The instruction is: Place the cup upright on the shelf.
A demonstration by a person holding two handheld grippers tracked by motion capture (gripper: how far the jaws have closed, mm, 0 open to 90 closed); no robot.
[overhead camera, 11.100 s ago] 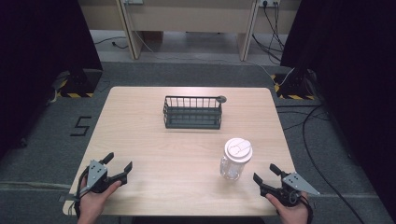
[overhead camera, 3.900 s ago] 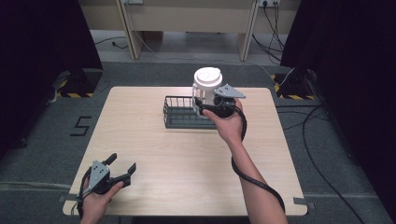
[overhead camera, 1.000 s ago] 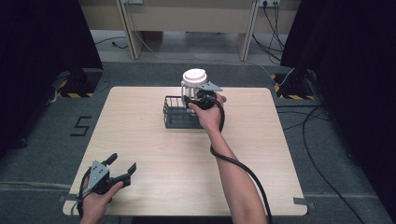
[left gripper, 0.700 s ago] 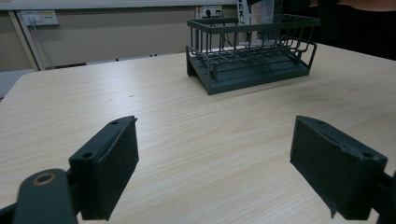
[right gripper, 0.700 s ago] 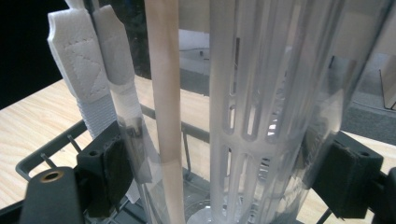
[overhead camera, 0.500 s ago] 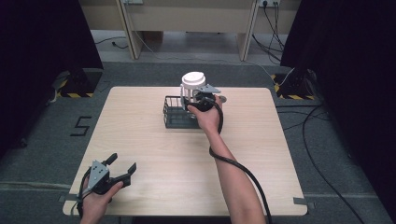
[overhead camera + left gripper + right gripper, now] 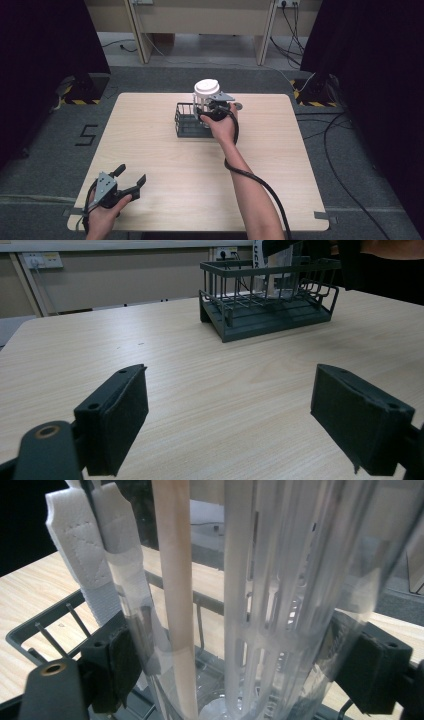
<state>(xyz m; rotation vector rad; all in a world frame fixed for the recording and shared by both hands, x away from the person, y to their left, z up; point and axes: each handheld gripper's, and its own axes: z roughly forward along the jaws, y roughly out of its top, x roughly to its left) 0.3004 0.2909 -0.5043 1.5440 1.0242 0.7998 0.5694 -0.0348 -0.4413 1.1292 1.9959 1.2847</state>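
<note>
A clear plastic bottle with a white lid is held upright in the dark wire basket at the far middle of the table. My right gripper is shut on the bottle, its pads pressed to both sides, low inside the basket. A white strap hangs on the bottle's side. My left gripper rests open at the near left corner, nothing between its pads. The basket stands far ahead of it.
The light wooden table has bare room around the basket. Dark floor and black curtains surround it, with cables on the floor at right. A cable trails along the person's right forearm.
The right gripper picked the bottle up from the near right of the table and carried it to the basket. Over the last second it lowered slightly into the basket. The left gripper stayed put.
</note>
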